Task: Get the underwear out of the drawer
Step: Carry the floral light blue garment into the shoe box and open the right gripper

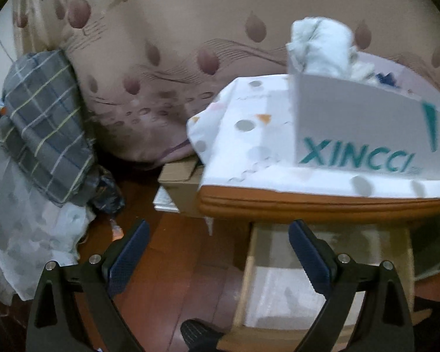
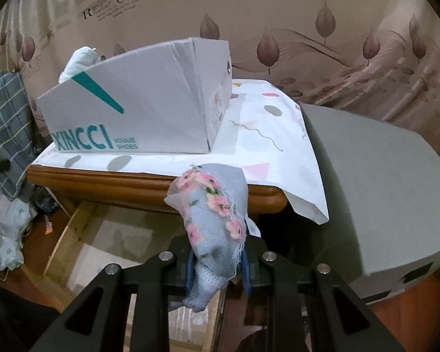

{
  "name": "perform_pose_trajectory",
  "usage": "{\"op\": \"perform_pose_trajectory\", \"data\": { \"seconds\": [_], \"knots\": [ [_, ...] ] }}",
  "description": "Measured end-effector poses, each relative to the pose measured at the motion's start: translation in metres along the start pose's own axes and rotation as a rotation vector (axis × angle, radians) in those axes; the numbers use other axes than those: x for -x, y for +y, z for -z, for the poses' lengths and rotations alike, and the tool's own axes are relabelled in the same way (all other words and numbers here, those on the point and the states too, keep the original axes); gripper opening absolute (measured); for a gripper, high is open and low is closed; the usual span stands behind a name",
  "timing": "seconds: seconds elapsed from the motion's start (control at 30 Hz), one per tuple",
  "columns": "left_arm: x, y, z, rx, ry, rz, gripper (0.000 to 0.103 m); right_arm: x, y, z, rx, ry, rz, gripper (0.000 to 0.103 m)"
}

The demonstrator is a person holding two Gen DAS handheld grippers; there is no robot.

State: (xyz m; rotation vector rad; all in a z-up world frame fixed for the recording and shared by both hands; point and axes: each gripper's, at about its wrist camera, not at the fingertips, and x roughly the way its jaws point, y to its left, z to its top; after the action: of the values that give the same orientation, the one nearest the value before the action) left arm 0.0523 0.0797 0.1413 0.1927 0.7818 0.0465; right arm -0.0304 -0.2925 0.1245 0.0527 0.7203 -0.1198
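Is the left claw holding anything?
No, the left claw stands wide open above the open drawer with nothing between its pads.

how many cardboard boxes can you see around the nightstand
2: the white XINCCI shoe box on the cloth-covered nightstand top, and a brown cardboard box on the floor behind its left corner. Others may be hidden.

shoebox [image 2: 126, 111] on table [image 2: 149, 183] | drawer [image 2: 73, 226] open below table
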Motion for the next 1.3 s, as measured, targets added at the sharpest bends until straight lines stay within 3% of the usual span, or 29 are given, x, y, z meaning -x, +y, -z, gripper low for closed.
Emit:
{"op": "perform_pose_trajectory", "data": {
  "seconds": [0.2,0.4,0.6,0.77,0.97,1.3],
  "knots": [
    [-0.020,0.000,0.015,0.079,-0.021,-0.019,0.095,0.034,0.007,-0.032,0.019,-0.017,-0.020,0.024],
    [-0.039,0.009,0.031,0.128,0.064,0.034,0.095,0.063,0.021,-0.085,0.059,-0.054,-0.041,0.024],
    [-0.032,0.019,0.033,0.163,0.032,0.042,0.095,0.075,0.044,-0.139,0.103,-0.107,-0.057,0.024],
    [-0.033,0.019,0.032,0.140,0.018,-0.006,0.095,0.060,0.065,-0.176,0.146,-0.109,-0.035,0.024],
    [-0.041,0.026,0.032,0.158,0.042,-0.009,0.095,0.024,0.085,-0.200,0.179,-0.073,-0.009,0.024],
    [-0.041,0.034,0.031,0.188,0.041,-0.009,0.095,-0.027,0.097,-0.206,0.191,0.014,0.025,0.025]
  ]
}}
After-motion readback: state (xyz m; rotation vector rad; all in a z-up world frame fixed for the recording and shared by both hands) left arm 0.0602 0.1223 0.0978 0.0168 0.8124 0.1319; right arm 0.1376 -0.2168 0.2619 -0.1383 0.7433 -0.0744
